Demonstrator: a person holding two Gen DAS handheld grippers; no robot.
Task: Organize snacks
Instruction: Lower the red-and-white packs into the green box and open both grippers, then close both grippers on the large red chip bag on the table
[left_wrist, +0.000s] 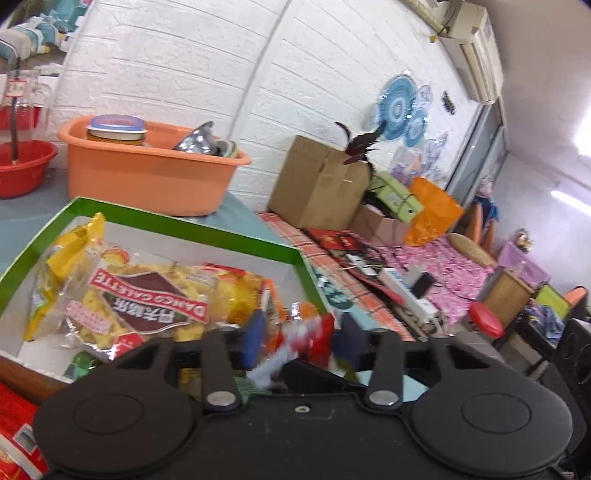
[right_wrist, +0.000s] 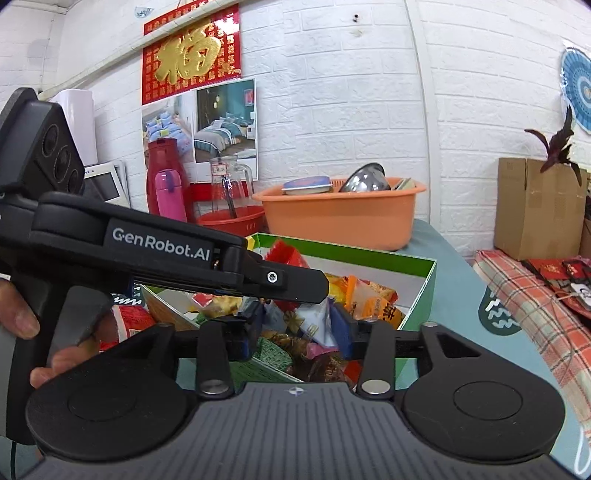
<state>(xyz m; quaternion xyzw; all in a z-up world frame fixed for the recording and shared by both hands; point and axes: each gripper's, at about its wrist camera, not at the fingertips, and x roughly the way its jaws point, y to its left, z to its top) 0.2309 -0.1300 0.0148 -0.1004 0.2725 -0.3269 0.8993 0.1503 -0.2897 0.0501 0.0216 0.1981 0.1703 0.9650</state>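
Snacks sit piled in the green-walled white cardboard box (left_wrist: 207, 225) on the tabletop. Left hand-held gripper (left_wrist: 301, 341) released, blurred red-white packet (left_wrist: 306, 338) loose between jaws; right hand-held gripper (right_wrist: 297, 328) released over the pile. Drop step; next, pick another snack.

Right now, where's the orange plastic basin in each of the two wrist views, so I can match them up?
Left wrist view: the orange basin sits upper left, behind the green-rimmed box, against the white brick wall.
Right wrist view: the orange basin sits centre right, again just behind the green-rimmed box.
Shared landmark: the cardboard carton with the dark red plant, right of the basin in both views.
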